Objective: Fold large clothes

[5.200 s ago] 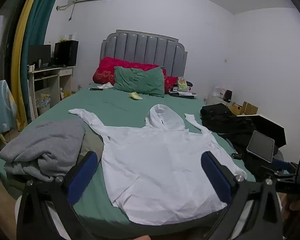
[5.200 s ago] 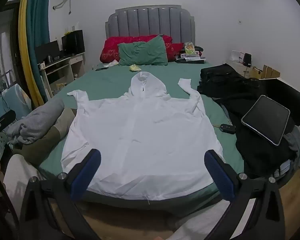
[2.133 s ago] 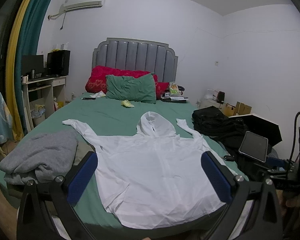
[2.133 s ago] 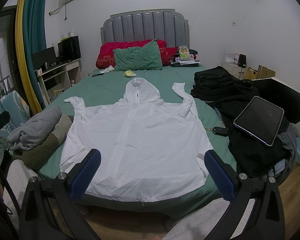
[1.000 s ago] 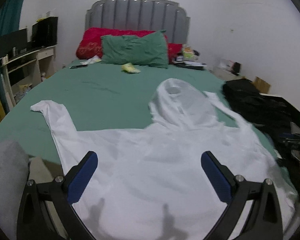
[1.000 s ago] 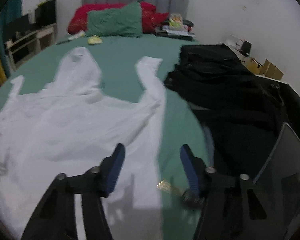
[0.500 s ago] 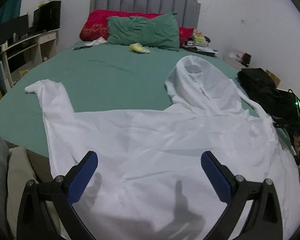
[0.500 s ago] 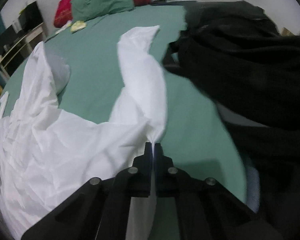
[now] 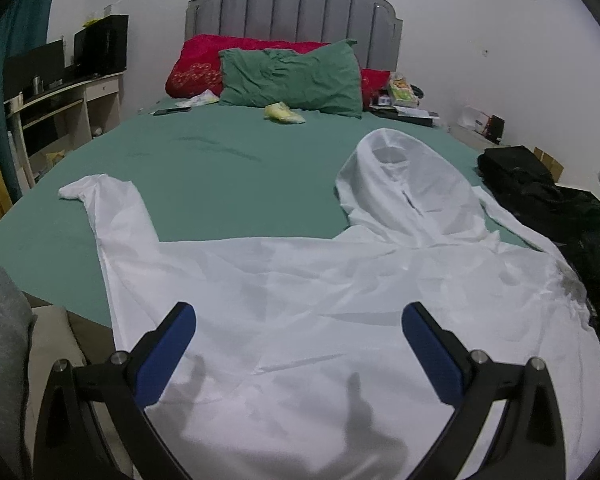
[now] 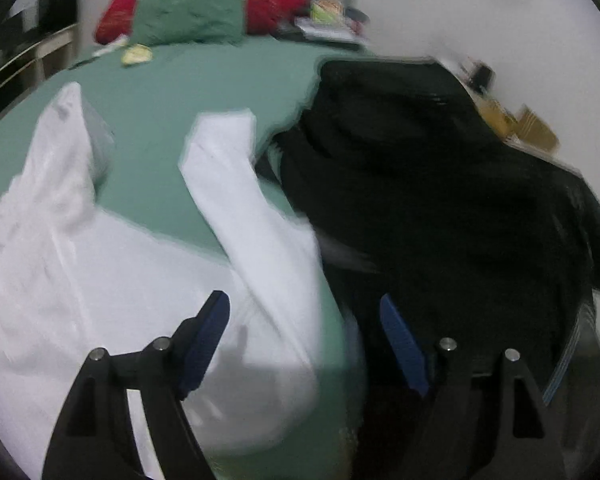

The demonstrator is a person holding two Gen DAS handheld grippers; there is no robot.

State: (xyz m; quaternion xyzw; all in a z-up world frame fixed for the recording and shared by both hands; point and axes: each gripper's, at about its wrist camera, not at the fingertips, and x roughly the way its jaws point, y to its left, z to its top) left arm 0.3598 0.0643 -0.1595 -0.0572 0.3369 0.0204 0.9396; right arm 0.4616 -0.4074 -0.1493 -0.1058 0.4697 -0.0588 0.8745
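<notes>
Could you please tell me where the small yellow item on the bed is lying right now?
In the left wrist view, the yellow item lies on the green sheet just in front of the green pillow, beyond the white hoodie.

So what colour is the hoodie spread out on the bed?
White; the hoodie shows best in the left wrist view.

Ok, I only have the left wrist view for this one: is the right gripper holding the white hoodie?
Observer: No. The right gripper hangs over the white hoodie, its jaws opening and pressing on nothing.
Operator: What lies beneath the jaws?
Observer: The hoodie's edge on one side, the green sheet in the middle, and the black clothes on the other.
Operator: And the sleeve on that side?
Observer: The sleeve lies flat with its cuff toward the pillows, running alongside the black clothes.
</notes>
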